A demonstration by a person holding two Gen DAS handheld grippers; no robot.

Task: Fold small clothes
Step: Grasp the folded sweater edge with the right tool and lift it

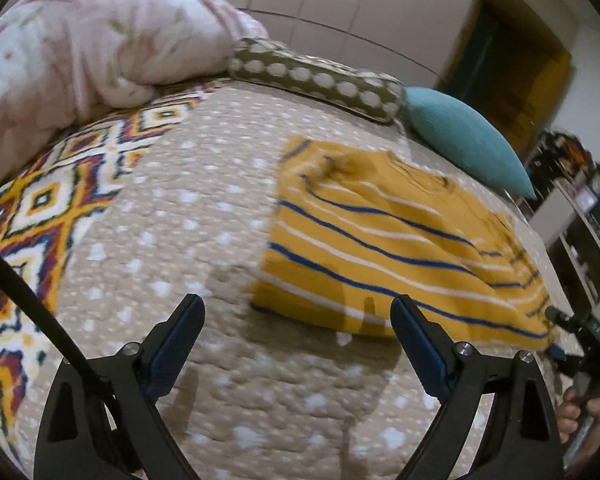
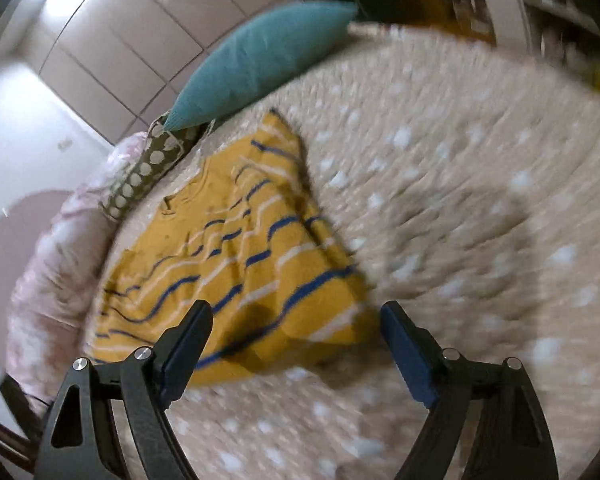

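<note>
- The yellow striped shirt (image 1: 388,240) lies flat on the bed (image 1: 188,240), toward the far side, just in front of a teal pillow (image 1: 468,140) and a spotted bolster (image 1: 320,76). It looks already narrowed, with folded-in fabric bunched near the collar end.
- The left gripper (image 1: 298,320) hangs over the bedcover beside the shirt's near left corner. Its jaws are spread wide with nothing between them.
- The right gripper (image 2: 296,324) is just as widely spread and empty, with the shirt's near right corner (image 2: 340,320) showing between its blue pads (image 2: 408,356). Neither pad appears to touch the cloth, though blur makes this hard to judge.
- At the right edge of the left wrist view, part of the other tool and the person's hand (image 1: 572,416) show beside the shirt's near right side.
- Judging by this layout, the step in hand is probably to take the near hem at both corners and carry it over toward the collar.
- To do it well, each gripper should come down squarely on its own corner and pinch every layer there, not only the top one.
- Both corners should lift together and travel evenly, so the blue and white stripes stay parallel and the fold line runs straight.
- A risk is snagging the quilted bedcover together with the shirt, so the lower finger should slide just under the hem.
</note>
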